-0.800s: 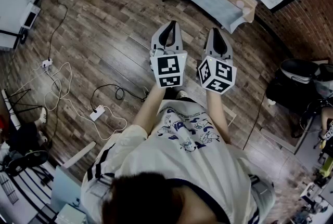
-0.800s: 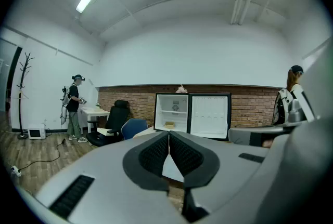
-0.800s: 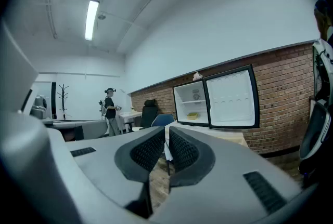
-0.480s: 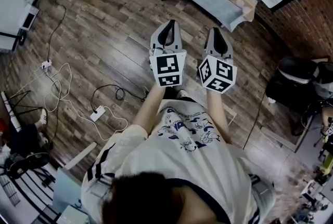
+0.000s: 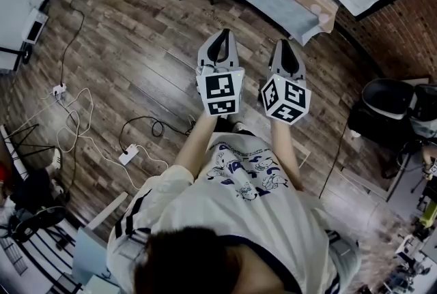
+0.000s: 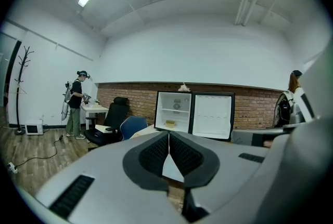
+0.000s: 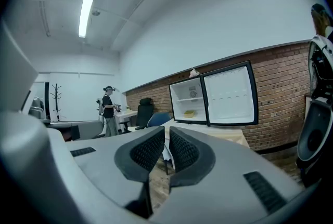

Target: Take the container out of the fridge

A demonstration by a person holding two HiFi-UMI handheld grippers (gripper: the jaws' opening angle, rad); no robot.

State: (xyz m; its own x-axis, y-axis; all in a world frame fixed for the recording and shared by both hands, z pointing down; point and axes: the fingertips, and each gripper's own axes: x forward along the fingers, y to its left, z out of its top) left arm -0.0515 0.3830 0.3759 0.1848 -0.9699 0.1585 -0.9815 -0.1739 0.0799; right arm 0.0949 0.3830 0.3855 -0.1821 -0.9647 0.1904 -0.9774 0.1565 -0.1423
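Left gripper (image 6: 168,137) and right gripper (image 7: 167,133) fingers together on nothing, table (image 7: 228,133) before open fridge (image 6: 176,109), container (image 6: 169,123) inside

Place: lab-style workroom
Signs: brick wall (image 7: 276,95), strip light (image 7: 86,15), office chair (image 6: 116,113), cables (image 5: 72,123) across wood floor (image 5: 143,40)
Bench: open fridge (image 6: 176,110)
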